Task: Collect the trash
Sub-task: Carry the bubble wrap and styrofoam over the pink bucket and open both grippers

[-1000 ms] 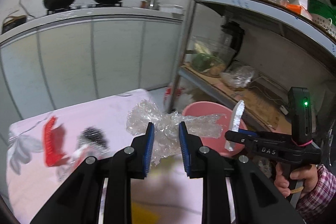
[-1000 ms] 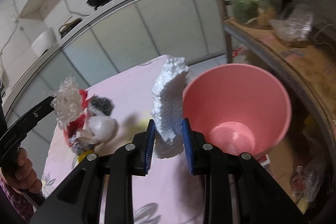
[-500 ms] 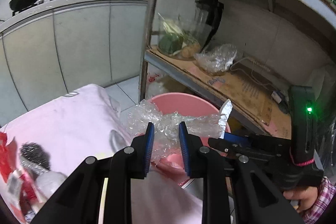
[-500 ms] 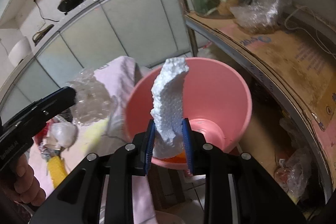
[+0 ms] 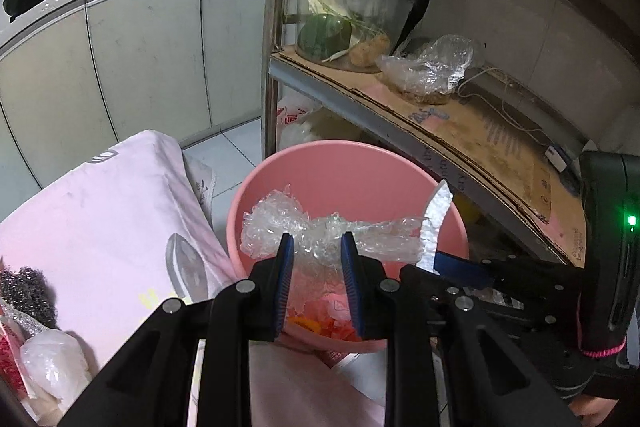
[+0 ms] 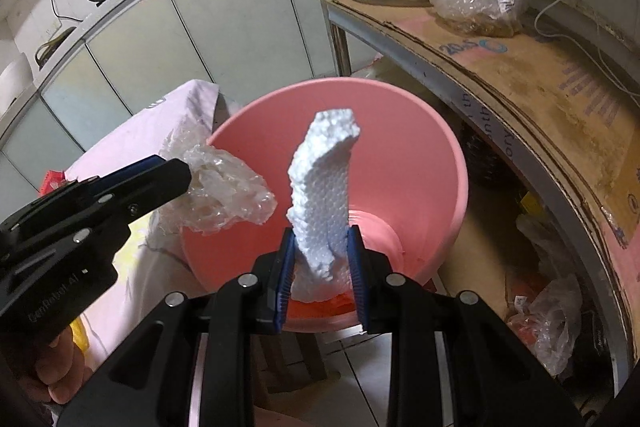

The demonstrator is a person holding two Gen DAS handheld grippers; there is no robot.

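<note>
left gripper clenched on crumpled clear bubble wrap | right gripper grasping white foam slab, long axis upright | both directly above round pink plastic bin mouth | release drops straight in

Pink bin's bottom mostly behind foam piece and bubble wrap

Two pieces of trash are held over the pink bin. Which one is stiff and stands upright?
The white foam piece, held in the right gripper. It rises straight from the jaws, while the clear plastic wrap in the left gripper is soft and crumpled.
</note>
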